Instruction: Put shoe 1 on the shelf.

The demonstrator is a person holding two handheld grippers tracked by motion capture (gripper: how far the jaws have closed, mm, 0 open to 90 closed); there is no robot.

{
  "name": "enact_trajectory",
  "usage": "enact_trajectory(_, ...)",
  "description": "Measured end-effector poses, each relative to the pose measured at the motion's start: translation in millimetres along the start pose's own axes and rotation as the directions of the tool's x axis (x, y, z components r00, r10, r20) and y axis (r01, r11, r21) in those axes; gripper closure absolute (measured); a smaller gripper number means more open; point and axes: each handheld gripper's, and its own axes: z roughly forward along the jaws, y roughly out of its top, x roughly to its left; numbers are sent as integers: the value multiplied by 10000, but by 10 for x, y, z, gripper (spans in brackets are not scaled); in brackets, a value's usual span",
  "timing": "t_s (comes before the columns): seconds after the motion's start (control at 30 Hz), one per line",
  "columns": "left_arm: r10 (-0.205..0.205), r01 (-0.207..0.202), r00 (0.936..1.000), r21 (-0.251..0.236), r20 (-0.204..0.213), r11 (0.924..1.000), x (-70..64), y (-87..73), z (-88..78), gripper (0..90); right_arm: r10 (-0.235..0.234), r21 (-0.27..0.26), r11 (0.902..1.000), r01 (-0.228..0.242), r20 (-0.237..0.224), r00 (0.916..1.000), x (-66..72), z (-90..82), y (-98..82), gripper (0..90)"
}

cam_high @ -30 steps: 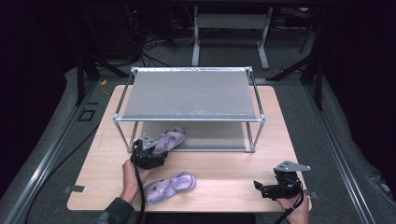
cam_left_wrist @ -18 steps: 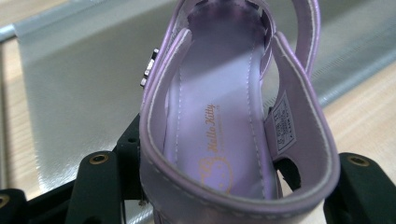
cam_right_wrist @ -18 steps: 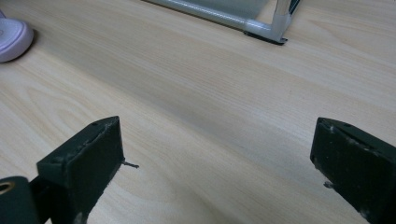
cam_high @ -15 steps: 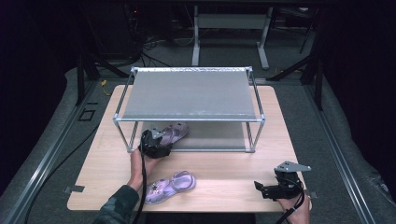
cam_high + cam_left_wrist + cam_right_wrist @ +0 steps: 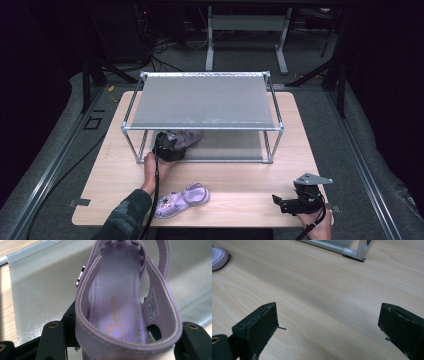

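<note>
Your right gripper [image 5: 285, 204] rests near you on the table [image 5: 240, 175], jaws wide, nothing between them. Left of it lies the second sandal [image 5: 181, 199]. Farther on, your left gripper [image 5: 175, 145] clamps the sandal [image 5: 120, 302] by its heel — it's light, soft-strapped, likely to flop — over the rack [image 5: 200, 100]'s lower shelf.
</note>
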Motion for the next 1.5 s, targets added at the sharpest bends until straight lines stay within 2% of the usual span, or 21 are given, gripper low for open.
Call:
enact_trajectory(0.07, 578, -579, 9979, 14, 306, 9983, 57, 6, 57, 374, -9, -8, 10000, 9, 41, 10000, 0, -6, -5, 23)
enact_trajectory(0.13, -326, 320, 9981, 129, 525, 9994, 48, -25, 90, 371, -14, 85, 10000, 14, -36, 10000, -2, -14, -11, 23)
enact_trajectory(0.2, 65, -77, 9990, 289, 438, 9996, 77, -25, 97, 356, -25, 39, 10000, 24, 73, 10000, -5, -10, -19, 23)
enact_trajectory(0.23, -722, 713, 9961, 212, 505, 9972, 51, -45, 104, 338, 7, 34, 10000, -8, 63, 10000, -8, -16, -22, 23)
enact_trajectory(0.27, -722, 713, 9961, 212, 505, 9972, 51, -45, 104, 301, 7, 34, 10000, -8, 63, 10000, -8, -16, -22, 23)
enact_trajectory(0.3, -241, 201, 9977, 632, 635, 9978, 88, -43, 60, 301, 8, 88, 10000, -8, 6, 10000, -15, -29, -23, 23)
enact_trajectory(0.33, -189, 128, 9965, 743, 808, 9972, 96, -46, 27, 250, 47, 26, 10000, -47, 16, 10000, -17, -33, -29, 23)
enact_trajectory(0.43, 551, -627, 9891, 517, 1362, 9967, 134, -29, -41, 176, 113, -69, 9999, -112, 58, 9999, -28, -44, -50, 23)
enact_trajectory(0.5, -186, 158, 9973, 397, 704, 9991, 84, -50, -147, 165, 154, -95, 9998, -154, 41, 9999, -30, -55, -65, 24)
enact_trajectory(0.53, -76, 35, 9969, 532, 777, 9986, 103, -56, -202, 171, 143, -13, 9999, -143, 36, 9999, -31, -67, -78, 23)
enact_trajectory(0.57, -255, 239, 9941, 163, 1053, 9996, 94, -67, -213, 171, 143, -13, 9999, -143, 36, 9999, -31, -67, -78, 23)
enact_trajectory(0.63, -384, 371, 9937, 143, 1052, 9992, 88, -87, -262, 194, 185, -93, 9998, -184, 57, 9998, -33, -58, -89, 23)
enact_trajectory(0.67, 109, -144, 9964, 414, 839, 9990, 116, -91, -286, 248, 190, -114, 9998, -190, -26, 9998, -30, -54, -85, 23)
enact_trajectory(0.7, 128, -158, 9976, 443, 676, 9989, 113, -101, -296, 248, 190, -114, 9998, -190, -26, 9998, -30, -54, -85, 23)
enact_trajectory(0.77, 125, -167, 9956, 452, 925, 9988, 119, -104, -298, 323, 123, -191, 9997, -124, -33, 9999, -5, -66, -65, 24)
enact_trajectory(0.8, -105, 65, 9966, 494, 819, 9988, 105, -106, -309, 323, 123, -191, 9997, -124, -33, 9999, -5, -66, -65, 24)
enact_trajectory(0.87, -232, 158, 9933, 658, 1136, 9977, 111, -108, -307, 472, 44, -147, 9999, -44, -23, 10000, 9, -54, -49, 24)
enact_trajectory(1.0, -714, 642, 9907, 647, 1161, 9958, 87, -80, -296, 541, 24, -60, 10000, -24, -48, 10000, 24, -21, -31, 24)
enact_trajectory(1.1, -1235, 1169, 9858, 627, 1138, 9912, 35, -60, -289, 549, -37, 4, 10000, 37, -110, 9999, 26, -27, -13, 24)
enact_trajectory(1.27, -964, 901, 9888, 590, 1143, 9942, -105, 16, -268, 569, -64, -203, 9998, 61, -140, 9999, 53, -35, 27, 25)
enact_trajectory(1.5, -1030, 985, 9749, 325, 1972, 9946, -280, 89, -189, 575, -116, -198, 9997, 111, -231, 9997, 62, -14, 27, 25)
